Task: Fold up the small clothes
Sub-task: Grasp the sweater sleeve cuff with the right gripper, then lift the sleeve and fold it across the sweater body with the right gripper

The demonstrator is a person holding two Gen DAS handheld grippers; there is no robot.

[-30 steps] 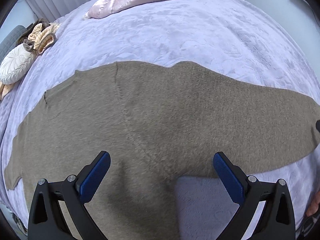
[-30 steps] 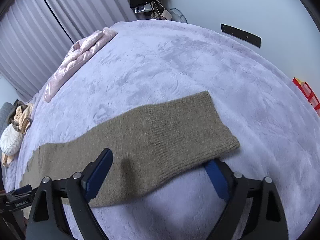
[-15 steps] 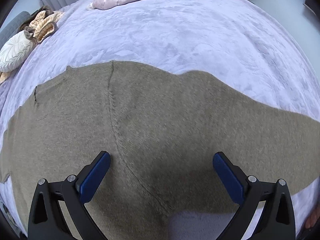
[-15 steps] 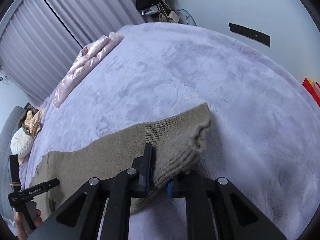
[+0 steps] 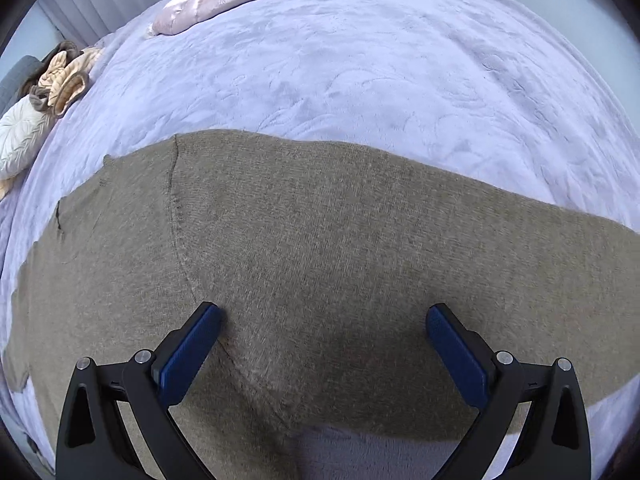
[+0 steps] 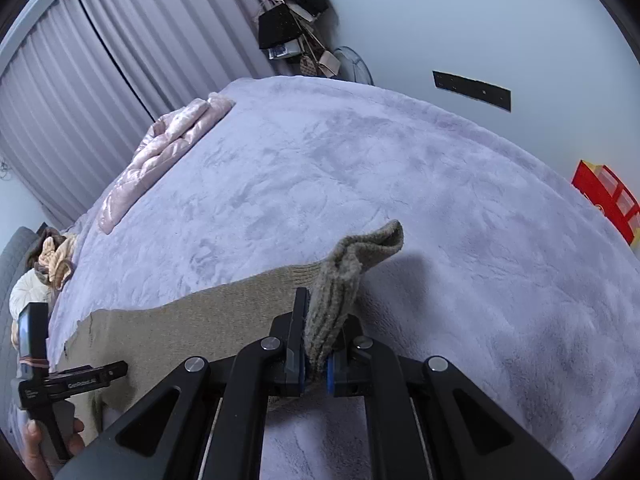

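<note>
An olive-brown knit sweater (image 5: 320, 264) lies spread flat on a lavender bedspread (image 5: 360, 72). My left gripper (image 5: 322, 320) hovers open low over the sweater near its armpit seam, blue pads wide apart with nothing between them. In the right wrist view, my right gripper (image 6: 316, 344) is shut on the ribbed cuff (image 6: 348, 280) of the sweater's sleeve, and the cuff is bunched and lifted off the bed. The rest of the sleeve (image 6: 192, 320) trails left toward the left gripper's handle (image 6: 60, 384), held by a hand.
A folded pink satin quilt (image 6: 164, 148) lies at the far side of the bed. A white pillow (image 5: 20, 140) and tan clothes (image 5: 64, 80) sit at the left edge. Grey curtains (image 6: 100, 60), a cluttered rack (image 6: 292, 24) and a red box (image 6: 608, 200) stand beyond the bed.
My right gripper closed on the sleeve cuff and raised it, bunching the knit. My left gripper moved forward and lower over the sweater's body, staying open.
</note>
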